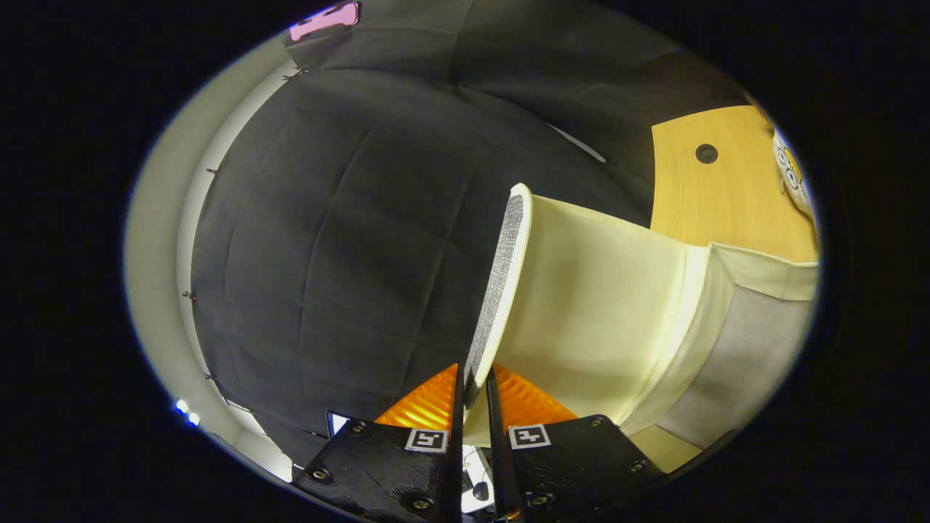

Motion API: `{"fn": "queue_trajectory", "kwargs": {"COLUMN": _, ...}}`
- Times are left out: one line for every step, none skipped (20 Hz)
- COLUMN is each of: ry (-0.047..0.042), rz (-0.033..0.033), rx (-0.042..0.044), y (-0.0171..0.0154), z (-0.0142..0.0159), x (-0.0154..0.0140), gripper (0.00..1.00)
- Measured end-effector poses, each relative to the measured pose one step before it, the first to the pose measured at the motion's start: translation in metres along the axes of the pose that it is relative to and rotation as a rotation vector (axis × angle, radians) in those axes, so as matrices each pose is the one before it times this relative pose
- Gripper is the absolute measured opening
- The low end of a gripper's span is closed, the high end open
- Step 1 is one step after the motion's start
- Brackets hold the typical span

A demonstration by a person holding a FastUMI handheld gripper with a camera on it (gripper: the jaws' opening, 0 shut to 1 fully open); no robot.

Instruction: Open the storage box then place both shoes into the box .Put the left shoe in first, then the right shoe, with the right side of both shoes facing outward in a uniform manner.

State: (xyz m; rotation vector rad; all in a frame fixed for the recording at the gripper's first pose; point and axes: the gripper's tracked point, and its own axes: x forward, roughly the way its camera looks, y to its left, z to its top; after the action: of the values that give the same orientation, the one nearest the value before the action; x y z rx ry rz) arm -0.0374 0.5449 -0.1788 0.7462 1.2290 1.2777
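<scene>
My gripper [474, 385] is shut on the edge of the storage box lid [596, 305], both fingers pinching its rim. The lid stands raised, its pale cream inner face turned to the right of the fingers and its grey fabric outer face [505, 276] seen edge-on. To the right, the lid joins the box body [755, 341], cream-rimmed with a grey fabric wall. A shoe [793, 178], white with yellow marks, lies on the wooden table [719, 196] beyond the box.
The black cloth wall of the booth [349, 254] spreads behind the lid. A round dark hole [706, 153] sits in the wooden tabletop. A pale ceiling and wall strip [156, 240] runs beside the cloth.
</scene>
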Motion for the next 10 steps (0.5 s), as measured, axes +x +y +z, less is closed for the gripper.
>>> {"fn": "queue_trajectory", "kwargs": {"ry": 0.0081, "rz": -0.0157, "rx": -0.00625, "y": -0.0024, "z": -0.00217, "x": 0.0147, "gripper": 0.16}}
{"fn": "queue_trajectory", "kwargs": {"ry": 0.00723, "rz": -0.03382, "rx": -0.0117, "y": -0.00474, "z": -0.00116, "x": 0.00906, "gripper": 0.16}}
{"fn": "queue_trajectory", "kwargs": {"ry": 0.00598, "rz": -0.02419, "rx": -0.0145, "y": -0.00341, "z": -0.00145, "x": 0.00633, "gripper": 0.16}}
{"fn": "queue_trajectory", "kwargs": {"ry": 0.00139, "rz": -0.00757, "rx": -0.01018, "y": 0.00196, "z": -0.00094, "x": 0.00315, "gripper": 0.18}}
{"fn": "queue_trajectory", "kwargs": {"ry": 0.0006, "rz": -0.00001, "rx": -0.00844, "y": 0.00189, "z": -0.00066, "x": 0.00058, "gripper": 0.36}}
{"fn": "queue_trajectory", "kwargs": {"ry": 0.00362, "rz": -0.00655, "rx": -0.01104, "y": 0.00019, "z": -0.00356, "x": -0.0028, "gripper": 0.36}}
{"fn": "queue_trajectory", "kwargs": {"ry": 0.00212, "rz": -0.01217, "rx": -0.01426, "y": -0.00273, "z": -0.00099, "x": -0.00343, "gripper": 0.5}}
{"fn": "queue_trajectory", "kwargs": {"ry": 0.00215, "rz": -0.01754, "rx": -0.01333, "y": -0.00437, "z": -0.00205, "x": -0.00417, "gripper": 0.55}}
{"fn": "queue_trajectory", "kwargs": {"ry": 0.00169, "rz": -0.01238, "rx": -0.00857, "y": -0.00449, "z": -0.00071, "x": -0.00574, "gripper": 0.55}}
{"fn": "queue_trajectory", "kwargs": {"ry": 0.00132, "rz": -0.00805, "rx": -0.00263, "y": -0.00182, "z": -0.00133, "x": -0.00649, "gripper": 0.57}}
